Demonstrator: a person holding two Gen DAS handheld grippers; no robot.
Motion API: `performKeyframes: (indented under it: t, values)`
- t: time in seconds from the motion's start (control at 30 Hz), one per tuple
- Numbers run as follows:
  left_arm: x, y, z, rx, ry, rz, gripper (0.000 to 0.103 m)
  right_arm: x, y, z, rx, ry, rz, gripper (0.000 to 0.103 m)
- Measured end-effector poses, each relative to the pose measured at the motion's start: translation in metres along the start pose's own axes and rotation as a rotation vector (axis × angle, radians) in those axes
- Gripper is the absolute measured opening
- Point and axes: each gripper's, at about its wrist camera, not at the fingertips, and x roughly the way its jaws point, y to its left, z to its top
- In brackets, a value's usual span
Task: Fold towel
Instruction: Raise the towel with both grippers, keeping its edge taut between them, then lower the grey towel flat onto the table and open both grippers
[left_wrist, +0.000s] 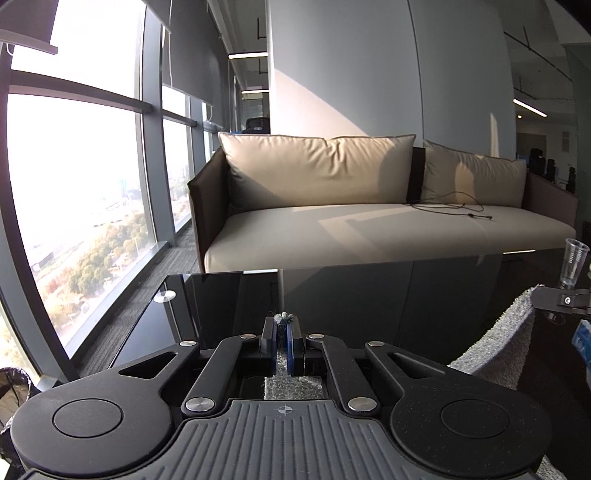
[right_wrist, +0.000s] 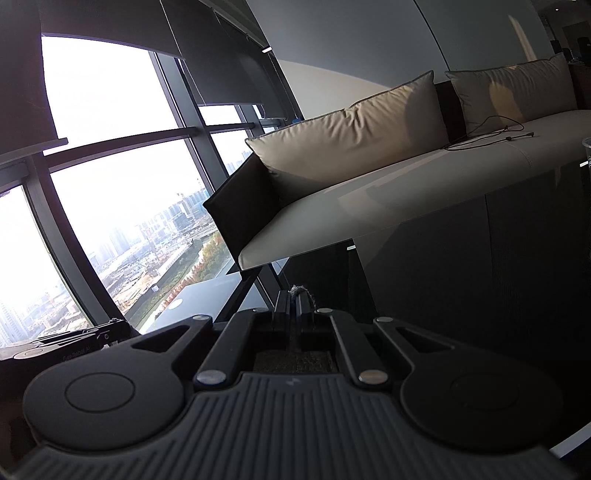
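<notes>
Left gripper clamped tight on a grey towel, a tuft of pile poking out beyond the blue pads. Right gripper likewise pinched shut on a corner of the same cloth, frayed threads showing at the tips. Towel draped between the two, hanging above the near part of a dark glass table, its right portion sloping down from the other gripper's tip. Clear plastic cup stood at the table's far right. Beige sofa beyond, a thin black cable lying on its seat. Tall windows to the left.
</notes>
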Motion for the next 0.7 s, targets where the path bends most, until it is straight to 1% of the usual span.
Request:
performKeyframes:
  t: [0.27, 0.53, 0.7]
  values:
    - [0.040, 0.015, -0.006, -0.001, 0.084, 0.003, 0.005, 0.041, -0.003, -0.002, -0.013, 0.071, -0.033, 0.003]
    - [0.068, 0.019, -0.009, 0.002, 0.123, -0.021, 0.005, 0.066, -0.006, -0.003, -0.051, 0.100, -0.089, 0.003]
    - [0.080, 0.023, -0.013, -0.008, 0.148, -0.019, 0.007, 0.082, -0.009, -0.005, -0.071, 0.132, -0.113, 0.003]
